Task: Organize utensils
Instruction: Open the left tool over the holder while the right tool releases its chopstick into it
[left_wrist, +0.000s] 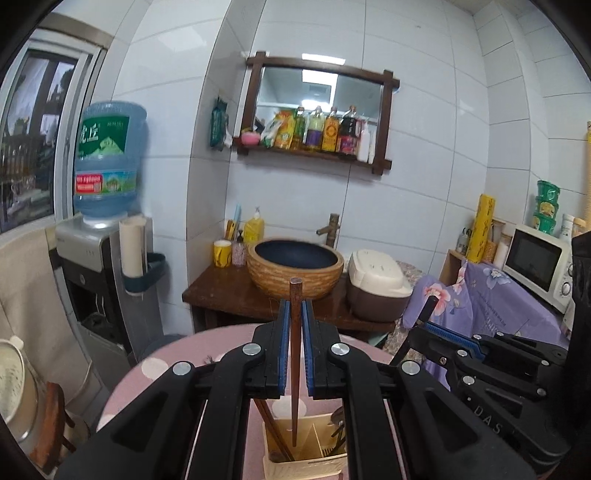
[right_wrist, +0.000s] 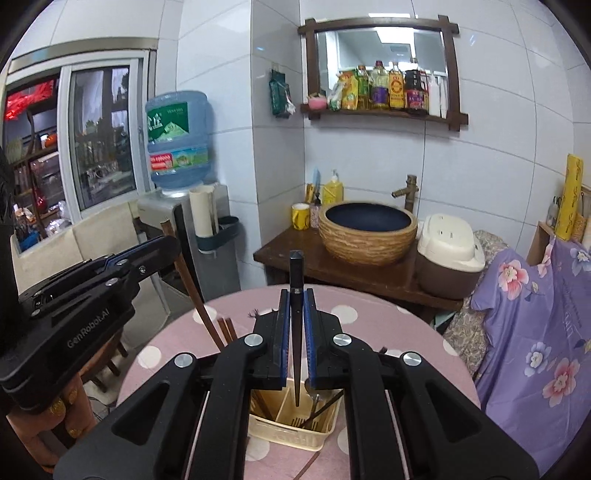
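Note:
My left gripper (left_wrist: 294, 306) is shut on a brown wooden chopstick (left_wrist: 294, 354), held upright with its tip down in the cream utensil holder (left_wrist: 306, 467). My right gripper (right_wrist: 296, 295) is shut on a dark chopstick (right_wrist: 296, 332), upright, its tip over the holder's (right_wrist: 291, 430) middle compartment. The holder stands on the pink dotted table (right_wrist: 388, 332) and holds more brown chopsticks (right_wrist: 225, 332) on its left and a spoon and fork (right_wrist: 314, 402) on its right. The left gripper also shows in the right wrist view (right_wrist: 162, 243), the right gripper in the left wrist view (left_wrist: 430, 317).
Behind the table stand a wooden counter (right_wrist: 369, 273) with a basin (right_wrist: 367, 230) and a rice cooker (right_wrist: 448, 254). A water dispenser (left_wrist: 107, 266) is at the left, a purple floral cloth (right_wrist: 535, 332) and a microwave (left_wrist: 539, 262) at the right. A loose chopstick (right_wrist: 308, 467) lies on the table's near side.

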